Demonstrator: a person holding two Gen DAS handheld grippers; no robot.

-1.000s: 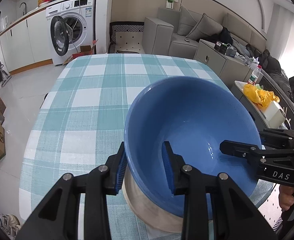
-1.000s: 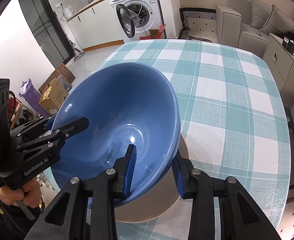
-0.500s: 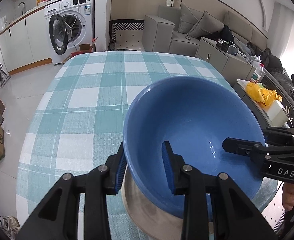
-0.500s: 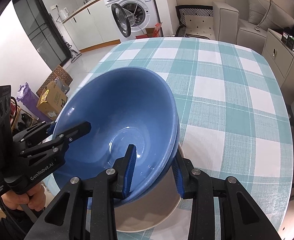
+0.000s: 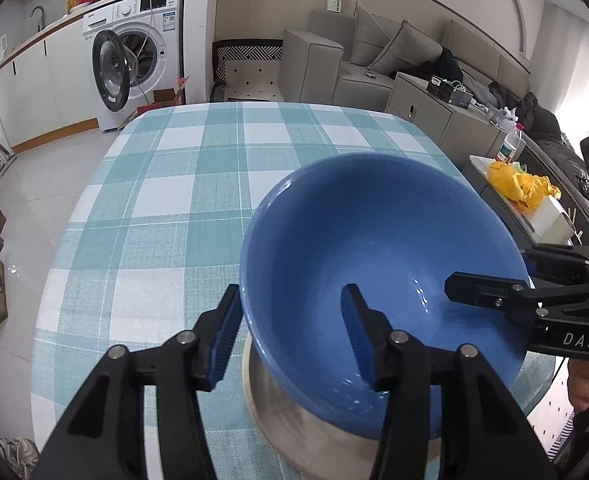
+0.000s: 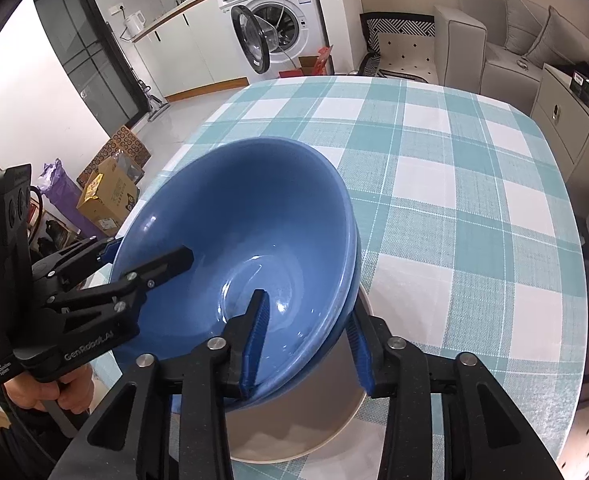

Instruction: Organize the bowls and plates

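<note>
Both grippers have just been opening: the left gripper (image 5: pixel 290 332) and right gripper (image 6: pixel 308 340) now straddle the blue bowl's (image 5: pixel 374 248) rim with pads apart from it, released. Between the two grippers, that glossy, deep bowl sits nested in a second blue bowl (image 6: pixel 344 316) on a cream plate (image 6: pixel 294 436) on the tabletop (image 5: pixel 166 208). Pulling away carelessly could snag the rim and tip the stack.
</note>
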